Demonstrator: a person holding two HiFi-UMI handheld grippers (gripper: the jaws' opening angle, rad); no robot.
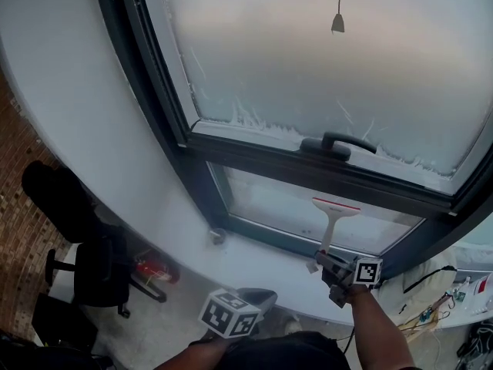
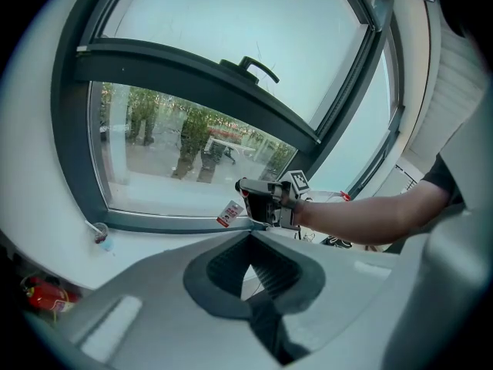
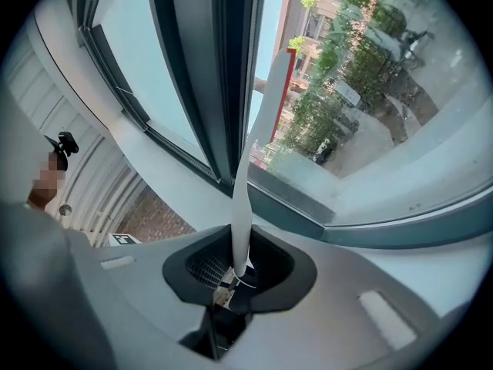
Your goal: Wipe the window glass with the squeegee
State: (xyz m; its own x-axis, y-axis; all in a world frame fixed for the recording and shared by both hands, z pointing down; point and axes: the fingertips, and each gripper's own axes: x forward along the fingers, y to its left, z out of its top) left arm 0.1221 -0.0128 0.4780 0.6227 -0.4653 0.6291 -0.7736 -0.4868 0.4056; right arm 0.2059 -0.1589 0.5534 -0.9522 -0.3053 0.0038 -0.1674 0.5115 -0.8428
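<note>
Dark-framed window glass (image 1: 277, 206) rises above a white sill (image 1: 254, 259). The right gripper (image 1: 325, 259) has its fingers (image 3: 192, 272) clamped on the white handle of the squeegee (image 1: 331, 216), its red-edged blade up at the lower pane. The left gripper (image 2: 250, 237) hangs off the sill's near edge, its fingers (image 2: 223, 272) closed together on nothing.

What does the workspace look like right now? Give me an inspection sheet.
Surface: lower glass clear; upper pane looks frosted, streaky along its edges.
Job's things: squeegee, head over the lower glass; contact cannot be told.
Clutter: small cup on the white sill.
Grippers: right gripper shut on the squeegee handle; left gripper shut, empty, held low.
Cables: cord pull hanging before the upper pane; loose wires at right.
Surroundings: black chair and red object below the sill.
</note>
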